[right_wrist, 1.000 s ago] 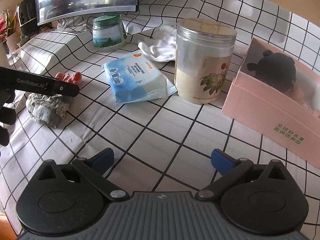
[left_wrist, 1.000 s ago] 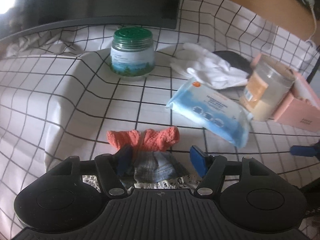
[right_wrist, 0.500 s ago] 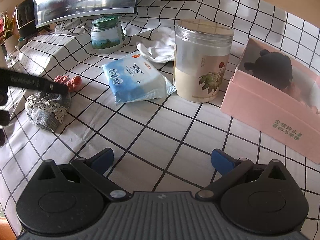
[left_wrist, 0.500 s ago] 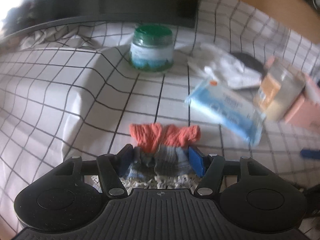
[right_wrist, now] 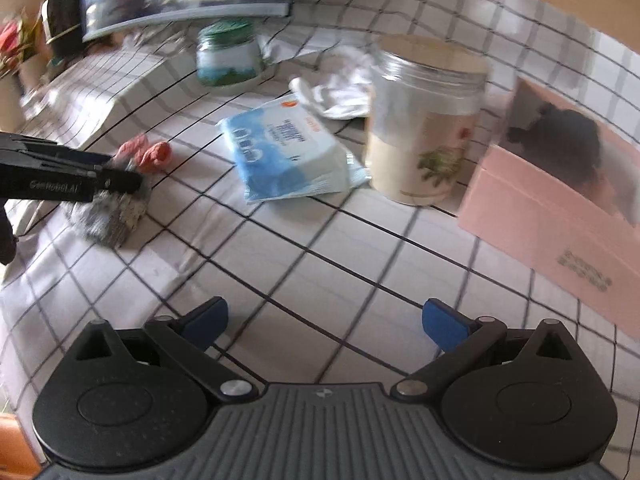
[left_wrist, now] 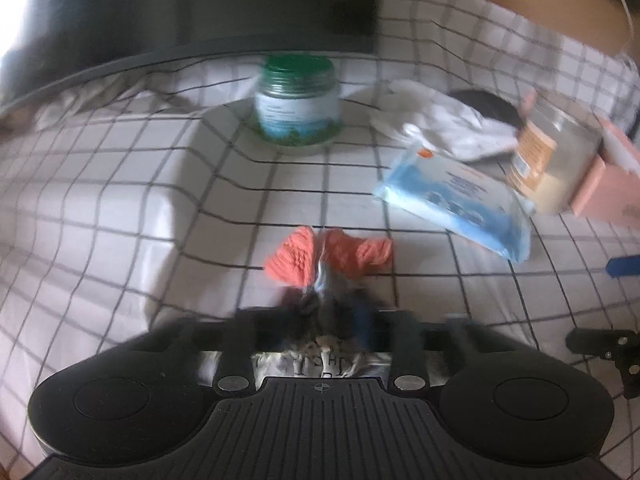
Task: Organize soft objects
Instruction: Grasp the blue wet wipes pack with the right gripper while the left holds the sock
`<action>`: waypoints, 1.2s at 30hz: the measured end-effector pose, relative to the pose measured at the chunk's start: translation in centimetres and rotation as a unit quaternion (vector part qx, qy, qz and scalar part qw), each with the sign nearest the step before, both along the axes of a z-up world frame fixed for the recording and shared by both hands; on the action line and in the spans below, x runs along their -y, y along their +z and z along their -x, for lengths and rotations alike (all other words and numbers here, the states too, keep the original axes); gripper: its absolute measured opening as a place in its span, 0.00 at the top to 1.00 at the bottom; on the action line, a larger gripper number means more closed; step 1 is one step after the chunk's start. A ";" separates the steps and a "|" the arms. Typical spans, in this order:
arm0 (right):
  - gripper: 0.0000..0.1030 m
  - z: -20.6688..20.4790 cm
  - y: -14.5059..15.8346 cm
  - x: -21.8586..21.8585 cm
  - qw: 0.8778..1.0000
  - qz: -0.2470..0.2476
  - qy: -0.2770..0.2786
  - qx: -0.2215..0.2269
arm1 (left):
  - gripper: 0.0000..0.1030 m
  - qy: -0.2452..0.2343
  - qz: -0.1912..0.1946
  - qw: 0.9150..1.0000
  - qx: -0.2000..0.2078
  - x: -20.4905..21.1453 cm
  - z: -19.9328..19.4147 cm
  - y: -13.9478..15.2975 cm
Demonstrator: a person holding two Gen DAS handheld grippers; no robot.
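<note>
Orange knit and grey plaid make up the small doll dress [left_wrist: 332, 264], and it sits bunched between the fingers of the left gripper [left_wrist: 326, 312]. The jaws are drawn close together on the grey skirt part, pinching it into a narrow fold, while the orange top splays out just past the fingertips over the checked tablecloth [left_wrist: 120, 200]. The lace hem of the skirt shows at the base of the jaws, close to the gripper body. This view is blurred, so whether the dress is lifted or touching the cloth cannot be told.

From the right wrist view the same dress [right_wrist: 120, 196] appears at the left edge, with the left gripper's dark finger lying across it — orange part beyond, grey part below.

The right gripper [right_wrist: 324, 320] hovers over bare tablecloth with its blue-tipped fingers [right_wrist: 442, 322] spread wide and nothing between them, well apart from the dress.

A blue wipes pack [left_wrist: 456, 204] lies flat to the right of the dress. Behind it are white gloves [left_wrist: 448, 124], a clear jar with a tan lid [right_wrist: 424, 124] and a pink box [right_wrist: 560, 200] holding a dark plush toy [right_wrist: 568, 140]. A green-lidded jar [left_wrist: 298, 100] stands farther back, before a dark monitor [left_wrist: 192, 4].
</note>
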State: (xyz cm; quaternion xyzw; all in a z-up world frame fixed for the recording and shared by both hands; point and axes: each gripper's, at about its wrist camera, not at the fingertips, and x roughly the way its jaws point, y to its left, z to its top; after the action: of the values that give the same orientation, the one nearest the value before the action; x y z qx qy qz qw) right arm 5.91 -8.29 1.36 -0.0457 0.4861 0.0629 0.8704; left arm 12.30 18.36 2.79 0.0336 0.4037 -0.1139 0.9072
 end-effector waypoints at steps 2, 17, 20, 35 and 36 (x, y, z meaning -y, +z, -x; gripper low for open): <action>0.01 -0.9 1.1 -1.2 1.000 -0.001 0.019 0.025 | 0.80 0.009 0.037 0.999 -0.005 -1.2 0.0 0.2; 0.03 -16.0 -0.5 -8.5 0.993 0.062 0.086 -0.053 | 0.80 0.027 0.101 0.994 0.025 -6.1 1.2 3.7; 0.03 -17.4 -1.0 -8.1 0.993 0.054 0.076 -0.076 | 0.80 0.033 0.108 0.993 0.023 -6.9 1.3 3.8; 0.03 -13.5 -0.6 -10.7 0.991 0.017 0.110 -0.078 | 0.80 0.034 0.108 0.993 0.009 -6.3 0.6 3.2; 0.03 -13.1 -0.6 -10.5 0.991 0.026 0.114 -0.070 | 0.80 0.036 0.109 0.993 0.009 -6.4 0.7 3.2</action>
State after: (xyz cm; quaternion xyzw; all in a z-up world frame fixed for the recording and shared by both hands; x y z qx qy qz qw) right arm 19.05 2.22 0.73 -0.1188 0.5385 0.1522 0.8202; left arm 11.59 24.72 5.99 -0.0788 0.3812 -0.1247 0.9127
